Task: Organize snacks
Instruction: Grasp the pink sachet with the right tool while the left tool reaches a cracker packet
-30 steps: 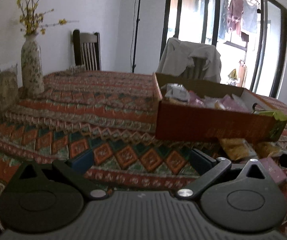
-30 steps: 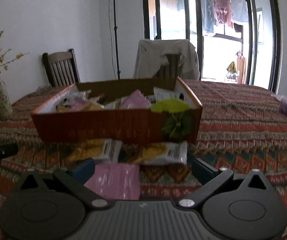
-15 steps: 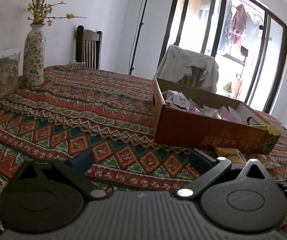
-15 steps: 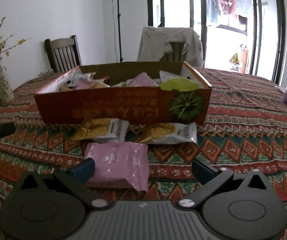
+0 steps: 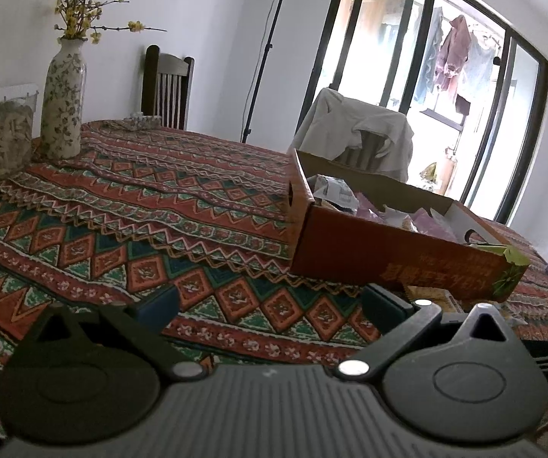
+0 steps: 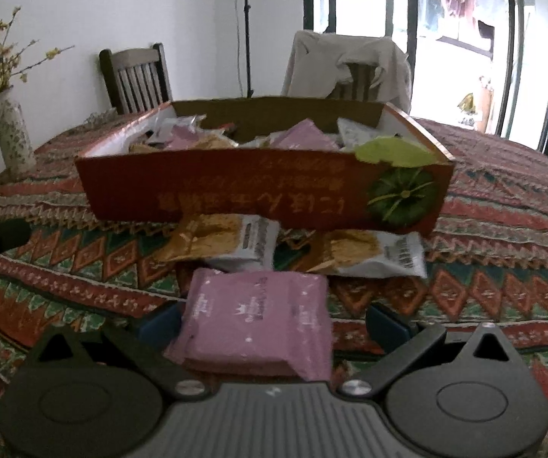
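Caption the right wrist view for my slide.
Open right gripper straddles a pink snack packet before the cardboard snack box.

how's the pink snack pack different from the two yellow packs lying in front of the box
The pink snack pack is plain pink, nearer the camera, between the open jaws of the right gripper. The two yellow packs have white barcode ends and lie against the box, side by side. All three lie flat on the tablecloth, outside the box.

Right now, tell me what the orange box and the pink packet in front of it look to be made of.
Orange box: looks like printed cardboard, matte, with raw brown inner walls and folded edges. Pink packet: probably soft plastic film, low sheen, puffed and creased at its sealed ends.
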The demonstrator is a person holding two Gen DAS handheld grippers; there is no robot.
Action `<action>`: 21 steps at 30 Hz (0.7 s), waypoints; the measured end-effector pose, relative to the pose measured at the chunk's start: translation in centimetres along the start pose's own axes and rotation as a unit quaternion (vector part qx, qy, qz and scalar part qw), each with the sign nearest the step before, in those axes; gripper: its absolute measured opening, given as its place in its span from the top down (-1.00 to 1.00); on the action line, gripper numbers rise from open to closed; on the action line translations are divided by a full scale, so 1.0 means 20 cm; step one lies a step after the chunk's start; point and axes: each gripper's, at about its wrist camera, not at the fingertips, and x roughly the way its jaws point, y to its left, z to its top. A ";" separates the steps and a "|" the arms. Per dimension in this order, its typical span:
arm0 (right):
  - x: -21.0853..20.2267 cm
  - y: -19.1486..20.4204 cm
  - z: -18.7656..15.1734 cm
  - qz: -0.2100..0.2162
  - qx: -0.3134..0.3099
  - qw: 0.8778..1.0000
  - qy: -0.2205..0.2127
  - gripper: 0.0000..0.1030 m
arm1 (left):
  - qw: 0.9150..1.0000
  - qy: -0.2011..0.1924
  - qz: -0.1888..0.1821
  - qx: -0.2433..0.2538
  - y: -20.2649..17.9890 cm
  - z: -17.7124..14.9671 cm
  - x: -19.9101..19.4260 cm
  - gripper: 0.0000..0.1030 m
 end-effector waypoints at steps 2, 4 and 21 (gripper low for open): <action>0.03 0.03 0.00 -0.007 -0.013 1.000 0.009 -1.00 | 1.000 0.001 0.000 0.000 0.00 0.00 0.00 -1.00; 0.04 0.05 0.01 -0.003 -0.018 1.000 0.010 -0.99 | 1.000 0.002 0.001 0.000 0.00 0.00 0.00 -1.00; -0.08 0.05 -0.03 0.018 -0.039 0.998 -0.053 -0.28 | 1.000 0.014 0.019 0.004 -0.01 0.00 0.03 -1.00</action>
